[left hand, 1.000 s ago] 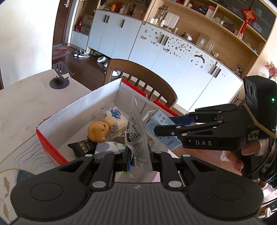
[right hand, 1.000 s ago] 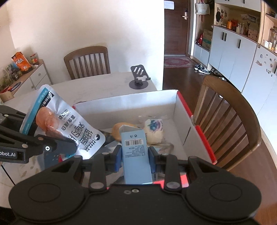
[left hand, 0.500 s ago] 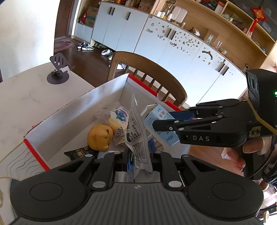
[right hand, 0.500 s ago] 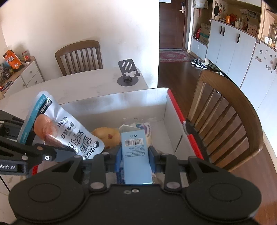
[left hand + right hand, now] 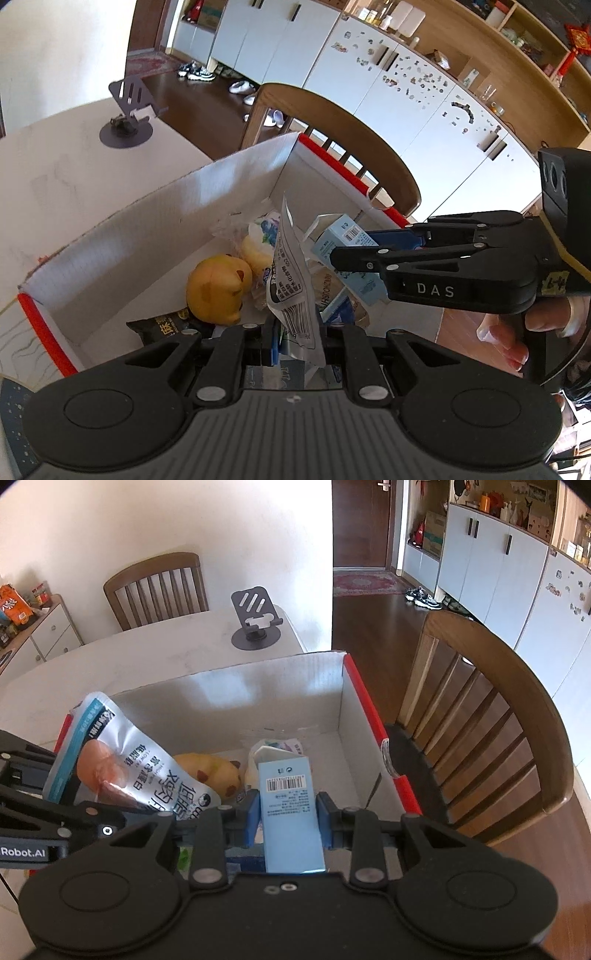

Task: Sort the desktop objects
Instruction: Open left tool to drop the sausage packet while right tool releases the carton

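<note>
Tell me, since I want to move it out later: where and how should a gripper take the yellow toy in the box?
Grip the yellow toy across its round body, coming straight down from above. It lies on the floor of the box with its top bare, while a dark packet and wrapped bun crowd its sides, so a side approach looks blocked. It seems squashy; close gently.

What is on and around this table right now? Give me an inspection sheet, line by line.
Surface: pale table, a bare stretch behind the box.
Job's things: red-edged cardboard box holds a yellow bear toy, a wrapped bun and a black snack packet.
Clutter: grey phone stand on the table.
Grippers: left claw shut on a silver food pouch; right claw shut on a light blue carton; both over the box.
Cables: nothing seen.
Surroundings: wooden chair beside the box, white cabinets behind.
</note>
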A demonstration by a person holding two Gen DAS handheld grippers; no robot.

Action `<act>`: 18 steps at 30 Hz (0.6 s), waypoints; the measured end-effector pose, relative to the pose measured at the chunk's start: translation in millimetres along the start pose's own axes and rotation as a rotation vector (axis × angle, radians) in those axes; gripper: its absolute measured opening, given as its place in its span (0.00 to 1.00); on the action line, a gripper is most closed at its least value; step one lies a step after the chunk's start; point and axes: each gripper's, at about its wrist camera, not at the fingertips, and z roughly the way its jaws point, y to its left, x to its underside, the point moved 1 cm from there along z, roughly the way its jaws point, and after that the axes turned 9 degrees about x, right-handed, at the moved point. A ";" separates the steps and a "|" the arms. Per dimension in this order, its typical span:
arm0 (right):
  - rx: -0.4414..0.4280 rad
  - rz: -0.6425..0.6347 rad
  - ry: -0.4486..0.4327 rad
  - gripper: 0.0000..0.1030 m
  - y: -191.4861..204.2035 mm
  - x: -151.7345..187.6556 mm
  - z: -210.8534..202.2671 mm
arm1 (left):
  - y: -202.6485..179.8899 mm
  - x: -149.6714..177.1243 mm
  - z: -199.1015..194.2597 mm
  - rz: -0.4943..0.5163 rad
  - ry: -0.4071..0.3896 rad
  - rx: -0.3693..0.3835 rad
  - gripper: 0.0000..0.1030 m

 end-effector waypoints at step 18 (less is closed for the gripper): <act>-0.016 -0.007 0.030 0.30 -1.6 6.1 16.8 | 9.6 2.9 15.2 -0.053 0.039 0.017 0.13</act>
